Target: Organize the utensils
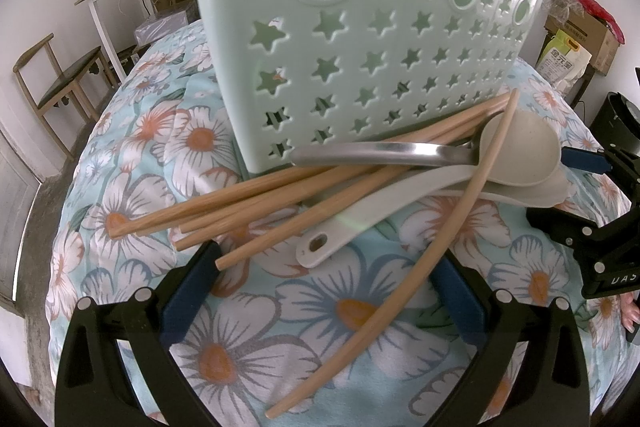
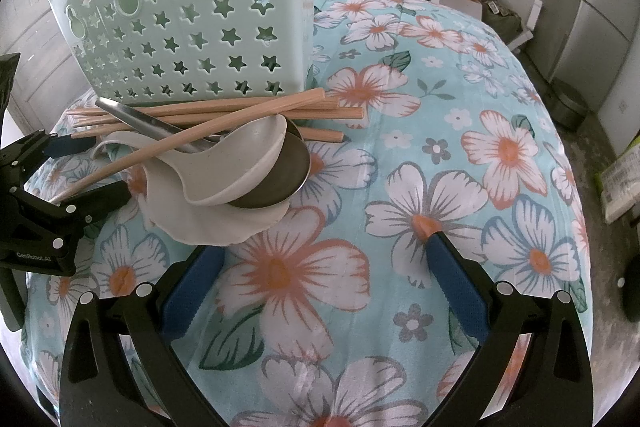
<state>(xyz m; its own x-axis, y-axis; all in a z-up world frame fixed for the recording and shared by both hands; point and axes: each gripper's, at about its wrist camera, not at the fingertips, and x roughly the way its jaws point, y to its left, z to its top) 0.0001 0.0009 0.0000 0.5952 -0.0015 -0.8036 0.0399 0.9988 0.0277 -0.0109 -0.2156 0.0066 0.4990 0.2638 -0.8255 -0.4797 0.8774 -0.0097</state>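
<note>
A: How are both views lit?
B: Soft, even daylight; the basket (image 1: 360, 39) glows pale where light passes through its star holes, strongest around the upper cut-outs.

A: Any glare or shadow?
B: A bright streak runs along the steel spoon (image 1: 384, 151) just below the basket. Shadows under the chopsticks (image 1: 248, 203) are faint and short.

A: Distortion and focus?
B: Heavy fisheye bending: the cloth (image 2: 400, 187) bulges like a dome, and black vignette fills the corners. The middle is sharp; rims away from the basket smear slightly.

Left gripper (image 1: 320, 283) and right gripper (image 2: 320, 267): jaws spread wide.
</note>
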